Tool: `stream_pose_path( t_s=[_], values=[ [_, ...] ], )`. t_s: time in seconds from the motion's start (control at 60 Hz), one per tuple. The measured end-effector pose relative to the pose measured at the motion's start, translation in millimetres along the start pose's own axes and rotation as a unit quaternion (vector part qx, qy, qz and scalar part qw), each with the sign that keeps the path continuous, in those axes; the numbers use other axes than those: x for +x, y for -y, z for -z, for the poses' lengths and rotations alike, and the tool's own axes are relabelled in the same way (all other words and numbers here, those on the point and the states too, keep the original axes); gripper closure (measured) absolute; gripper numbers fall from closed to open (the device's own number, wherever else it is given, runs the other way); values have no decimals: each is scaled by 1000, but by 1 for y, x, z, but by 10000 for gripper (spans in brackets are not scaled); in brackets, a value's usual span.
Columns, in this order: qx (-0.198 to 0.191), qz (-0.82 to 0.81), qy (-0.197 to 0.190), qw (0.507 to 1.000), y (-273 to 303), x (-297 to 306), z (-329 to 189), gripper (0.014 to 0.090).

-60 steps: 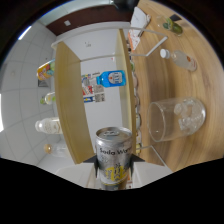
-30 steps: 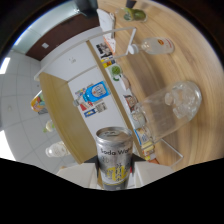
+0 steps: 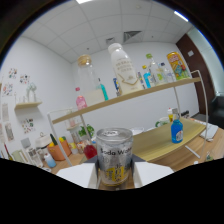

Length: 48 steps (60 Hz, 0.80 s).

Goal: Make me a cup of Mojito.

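Observation:
A silver and yellow soda water can (image 3: 114,150) stands upright between my two white fingers (image 3: 77,174), with its pull-tab top facing up. My gripper (image 3: 115,175) is shut on the can, one finger pressing each side, and holds it above a wooden table (image 3: 155,142). Beyond the can a blue-capped bottle (image 3: 176,131) stands on that table. A small red-filled container (image 3: 90,150) and green leaves (image 3: 86,131) sit just behind the can, to its left.
A wooden shelf (image 3: 125,98) runs across behind the table. It carries a large white bottle (image 3: 122,67), a clear jar (image 3: 86,75), a pink bottle (image 3: 80,100) and a yellow pack (image 3: 176,65). An orange object (image 3: 58,149) lies at the left.
The gripper has rolled from a sideways tilt to level, keeping the can in its grip. The glass mug seen to the right before is out of view; the shelf now sits level.

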Motion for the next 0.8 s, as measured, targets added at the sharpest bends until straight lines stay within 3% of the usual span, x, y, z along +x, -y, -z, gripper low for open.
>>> stream_pose_path(
  t_s=[0.167,0.3,0.567,0.8],
  values=[
    [-63,78,-10,995,-78,4,-16,540],
    [-90,95,-22,991,-115,11,-23,543],
    [-110,128,-19,986,-149,14,-24,536],
    [-97,146,-14,984,-152,13,-15,512]
  ],
)
